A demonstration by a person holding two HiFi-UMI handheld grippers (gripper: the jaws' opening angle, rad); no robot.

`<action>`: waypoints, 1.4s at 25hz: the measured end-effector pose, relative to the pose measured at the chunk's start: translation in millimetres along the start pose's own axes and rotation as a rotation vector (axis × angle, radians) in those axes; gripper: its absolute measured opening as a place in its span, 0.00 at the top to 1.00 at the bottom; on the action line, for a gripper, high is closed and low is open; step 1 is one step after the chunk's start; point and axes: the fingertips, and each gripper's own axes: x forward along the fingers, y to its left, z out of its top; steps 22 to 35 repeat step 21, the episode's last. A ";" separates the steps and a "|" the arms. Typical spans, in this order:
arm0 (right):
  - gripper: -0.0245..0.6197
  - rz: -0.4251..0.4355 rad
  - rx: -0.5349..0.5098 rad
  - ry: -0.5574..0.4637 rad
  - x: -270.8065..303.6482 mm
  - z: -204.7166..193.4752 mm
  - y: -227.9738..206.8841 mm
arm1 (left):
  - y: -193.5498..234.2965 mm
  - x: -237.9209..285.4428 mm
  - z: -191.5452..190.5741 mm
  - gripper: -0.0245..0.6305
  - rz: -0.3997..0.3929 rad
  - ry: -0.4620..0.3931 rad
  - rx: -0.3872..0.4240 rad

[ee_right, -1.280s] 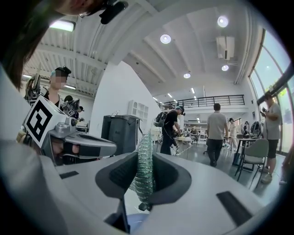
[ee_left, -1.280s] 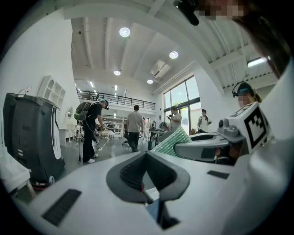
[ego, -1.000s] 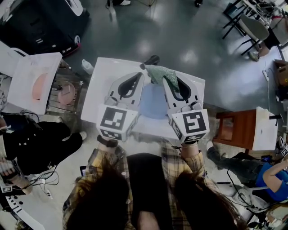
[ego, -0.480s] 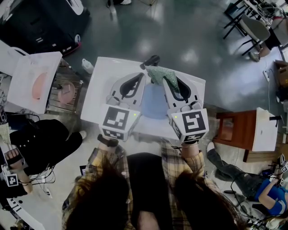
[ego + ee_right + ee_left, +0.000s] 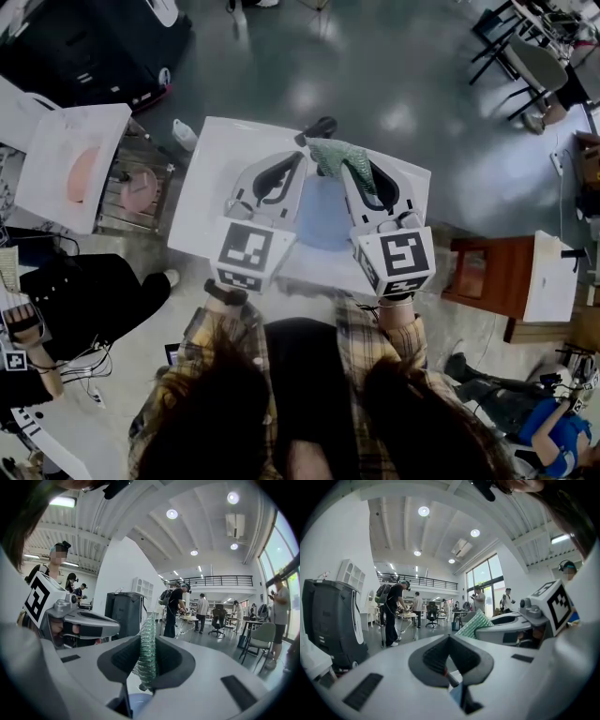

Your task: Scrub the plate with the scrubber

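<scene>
Left tongs: grey moulded plastic with dark ribbed pads. The pads are pressed together, tips pointing away from the person.
Right tongs: same build, clamped on the scrubber.
Scrubber: green knitted mesh, crinkly and slightly shiny, folded into a thin flat pad. It stands on edge between the right pads. Its long axis follows the tongs, and it sticks out past their tips, away from the person. From the head view the free end fans toward the left tongs.
Plate: pale blue, round and smooth, lying flat on the tabletop between the two tongs.
Scrubber to plate: over the plate's far rim; whether they touch cannot be told.
Tabletop: white, flat, rectangular, matte.
</scene>
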 end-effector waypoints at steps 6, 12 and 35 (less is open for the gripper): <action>0.81 0.007 0.009 0.004 2.8 -2.6 -0.2 | 2.2 1.7 -1.3 0.94 0.001 0.005 0.004; 0.81 0.006 0.010 -0.001 4.9 -1.7 -1.5 | 3.7 3.3 -1.8 0.94 0.000 0.007 0.005; 0.81 0.005 0.000 0.009 4.2 -3.2 -8.5 | 0.7 10.7 1.4 0.94 -0.001 0.012 0.011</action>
